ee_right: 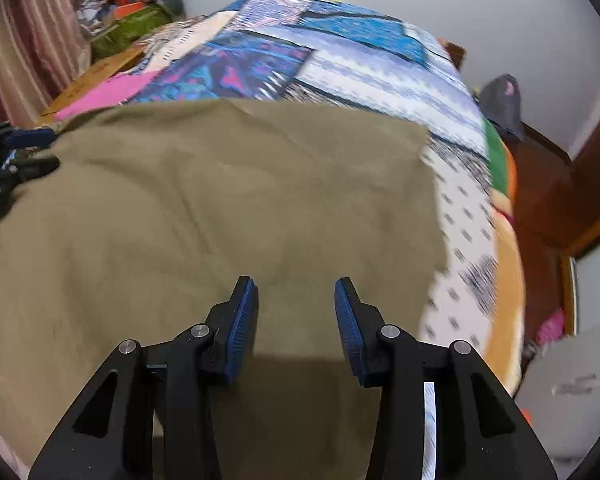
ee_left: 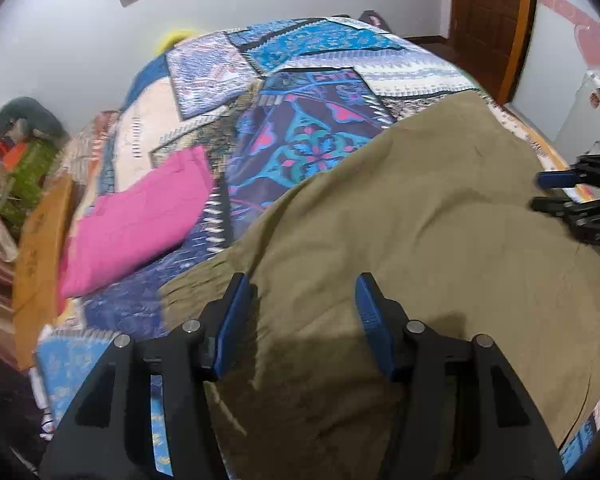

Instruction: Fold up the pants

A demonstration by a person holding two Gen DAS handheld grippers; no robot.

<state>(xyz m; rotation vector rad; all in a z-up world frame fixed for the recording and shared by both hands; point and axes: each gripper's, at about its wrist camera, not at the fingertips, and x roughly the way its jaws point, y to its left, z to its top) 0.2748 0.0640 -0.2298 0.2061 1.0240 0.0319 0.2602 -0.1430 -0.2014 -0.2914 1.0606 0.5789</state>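
Tongs: left tongs [ee_left: 300, 292] open, right tongs [ee_right: 296, 294] open | 1 khaki pants [ee_right: 220, 208] | 1 pink garment [ee_left: 140, 224]

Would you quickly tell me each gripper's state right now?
Left gripper: open, empty, above the pants.
Right gripper: open, empty, above the pants.

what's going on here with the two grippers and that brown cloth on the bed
A person is working with a handheld gripper in each hand over khaki pants spread on a bed with a patchwork bedspread. The left gripper and the right gripper both hang open above the fabric, nothing between their jaws. The pants lie mostly flat with some wrinkles. A folded pink garment sits further off on the bedspread.
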